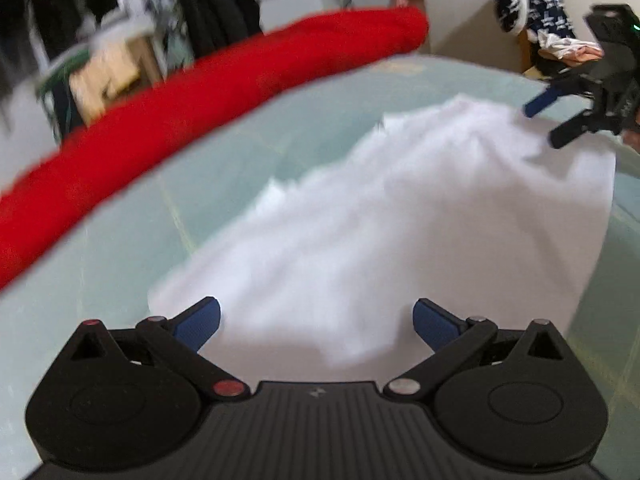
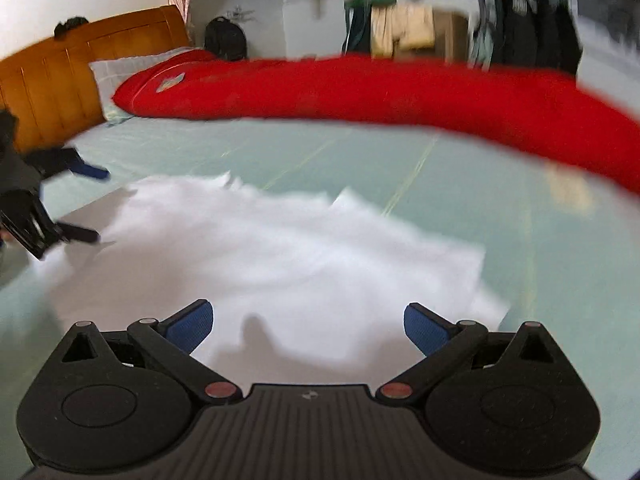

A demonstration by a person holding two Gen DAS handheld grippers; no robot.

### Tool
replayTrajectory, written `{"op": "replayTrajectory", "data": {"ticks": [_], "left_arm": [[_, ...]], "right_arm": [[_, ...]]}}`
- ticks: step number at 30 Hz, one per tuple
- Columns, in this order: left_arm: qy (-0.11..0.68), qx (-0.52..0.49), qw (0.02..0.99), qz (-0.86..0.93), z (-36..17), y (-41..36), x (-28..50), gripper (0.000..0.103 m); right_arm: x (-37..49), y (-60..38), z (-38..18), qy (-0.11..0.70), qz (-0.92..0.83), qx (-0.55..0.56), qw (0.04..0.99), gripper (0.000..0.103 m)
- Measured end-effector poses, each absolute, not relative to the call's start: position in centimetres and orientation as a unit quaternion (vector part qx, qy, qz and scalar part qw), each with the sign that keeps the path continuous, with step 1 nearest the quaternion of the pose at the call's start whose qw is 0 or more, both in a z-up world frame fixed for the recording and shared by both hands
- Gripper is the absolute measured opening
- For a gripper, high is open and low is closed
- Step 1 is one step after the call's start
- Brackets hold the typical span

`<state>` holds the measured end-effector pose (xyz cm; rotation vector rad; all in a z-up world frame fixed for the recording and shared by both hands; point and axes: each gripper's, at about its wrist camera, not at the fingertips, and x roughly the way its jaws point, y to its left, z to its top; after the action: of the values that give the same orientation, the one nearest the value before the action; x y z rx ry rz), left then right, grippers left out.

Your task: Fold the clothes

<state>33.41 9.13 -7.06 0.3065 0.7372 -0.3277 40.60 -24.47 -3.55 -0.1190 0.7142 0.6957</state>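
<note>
Left wrist view: left gripper [image 1: 316, 320] spread over white garment [image 1: 360, 220] lying on bed [image 1: 120, 240]. Right wrist view: right gripper [image 2: 308, 322] spread, empty, over garment's other end. Fold stage unclear; likely pinch edges.

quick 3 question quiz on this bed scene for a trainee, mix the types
1. True or false: the white garment lies on the bed sheet.
2. The left gripper has its fingers: A) open B) shut on cloth C) out of view.
3. What colour is the rolled quilt beyond the garment?

Key: 1 true. 2 A; the right gripper is open too, empty. 3 red.
</note>
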Motion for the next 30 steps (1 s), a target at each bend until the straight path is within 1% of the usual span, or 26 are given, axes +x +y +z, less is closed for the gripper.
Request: {"op": "replayTrajectory", "data": {"ticks": [3,6,8,10,13,22,28,30], "left_arm": [[0.388,0.085,0.907,-0.140,-8.8,11.5,31.6,0.102],[0.387,0.098,0.909,-0.121,-8.6,12.2,29.3,0.103],[0.389,0.099,0.909,-0.113,-7.3,12.2,29.1,0.102],[0.368,0.107,0.916,-0.119,-6.0,11.3,28.7,0.101],[0.354,0.109,0.920,-0.125,-5.1,10.7,27.9,0.101],[0.379,0.081,0.913,-0.130,-6.0,11.0,24.9,0.100],[0.396,0.061,0.907,-0.133,-6.6,11.2,22.8,0.100],[0.379,0.037,0.914,-0.139,-5.5,11.6,22.7,0.100]], "right_arm": [[39.1,-25.9,-5.6,0.365,0.316,-0.055,0.874,0.103],[37.2,-27.5,-6.5,0.367,0.289,-0.066,0.882,0.103],[36.6,-28.2,-6.0,0.372,0.265,-0.067,0.887,0.103],[35.8,-28.3,-4.9,0.360,0.258,-0.058,0.895,0.103],[34.7,-26.5,-3.2,0.334,0.296,-0.039,0.894,0.103],[33.7,-18.1,-5.0,0.356,0.419,0.011,0.835,0.103],[31.6,-24.3,-6.1,0.376,0.354,0.042,0.855,0.103],[31.1,-25.7,-5.7,0.375,0.334,0.052,0.863,0.103]]}}
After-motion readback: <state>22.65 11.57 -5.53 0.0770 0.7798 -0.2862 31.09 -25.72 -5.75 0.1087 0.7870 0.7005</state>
